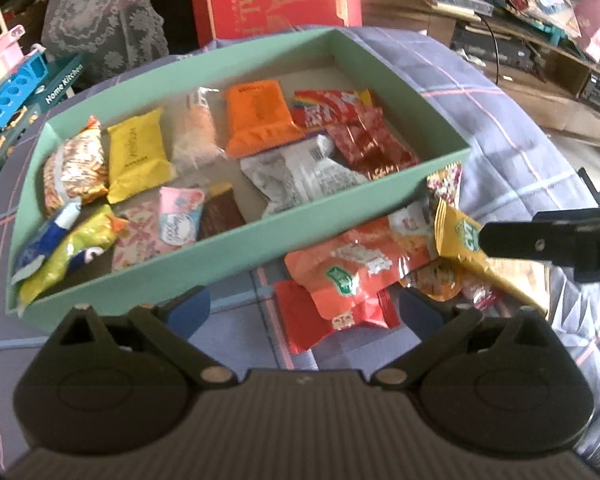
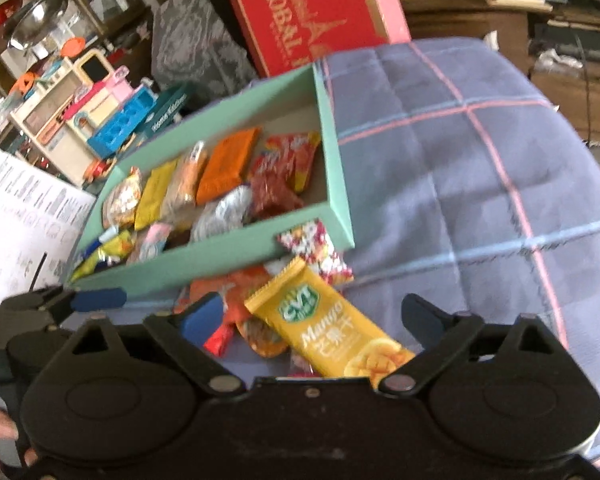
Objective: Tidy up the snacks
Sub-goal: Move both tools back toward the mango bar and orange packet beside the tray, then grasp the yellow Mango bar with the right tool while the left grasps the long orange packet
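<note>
Although most of the snacks already lie inside the green box, a small heap is still outside it, so I judge the task well advanced but not finished. Within the box the packets are spread almost in rows: a yellow packet, an orange packet, a silver bag and several red ones toward the far right corner. Some free floor of the box shows near its middle.

What is left lies on the checked blue blanket, just beside the near wall of the box at its right end. Uppermost is the mango packet, yellow with a green round logo and a picture of fruit, flat and glossy, lying tilted over the other packets. Beside it is an orange-red bag with a red packet under it, and a flowered wrapper touches the box wall.

Both tongs are apart and hold nothing. The right tongs hover over the mango packet, which lies between their tips; I cannot tell if they touch it. The left tongs hang over the orange-red bag, near the box.
</note>
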Demonstrator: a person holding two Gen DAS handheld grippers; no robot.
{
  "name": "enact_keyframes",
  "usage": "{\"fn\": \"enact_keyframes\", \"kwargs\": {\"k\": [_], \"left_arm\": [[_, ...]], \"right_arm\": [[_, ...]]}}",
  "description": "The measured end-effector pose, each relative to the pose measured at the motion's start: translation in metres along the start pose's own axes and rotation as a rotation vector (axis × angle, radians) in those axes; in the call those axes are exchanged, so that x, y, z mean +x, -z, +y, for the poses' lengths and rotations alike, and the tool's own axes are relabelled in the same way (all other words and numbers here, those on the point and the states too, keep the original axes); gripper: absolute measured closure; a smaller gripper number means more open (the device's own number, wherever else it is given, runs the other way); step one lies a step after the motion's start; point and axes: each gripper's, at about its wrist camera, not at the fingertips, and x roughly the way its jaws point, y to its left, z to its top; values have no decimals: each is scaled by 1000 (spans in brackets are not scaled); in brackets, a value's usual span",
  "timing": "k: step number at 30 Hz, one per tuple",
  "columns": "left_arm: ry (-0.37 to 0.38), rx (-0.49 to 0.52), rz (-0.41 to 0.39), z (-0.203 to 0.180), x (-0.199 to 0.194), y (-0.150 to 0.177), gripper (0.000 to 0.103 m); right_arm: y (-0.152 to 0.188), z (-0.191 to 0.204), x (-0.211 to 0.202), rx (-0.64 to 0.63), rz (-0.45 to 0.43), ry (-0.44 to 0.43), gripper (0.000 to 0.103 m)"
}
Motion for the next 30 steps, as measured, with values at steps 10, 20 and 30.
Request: {"fn": "enact_keyframes", "kwargs": {"k": [10,20,30], "left_arm": [[10,51,18,-11,21,-4,0],[16,112,17,-28,38,-11,40],[48,132,29,-31,20,12,77]], "right_arm": [[12,-2,17,-70,70,-3,38],[23,-21,1,-6,45,13,56],[31,-21,-2,43,34,34,64]]}}
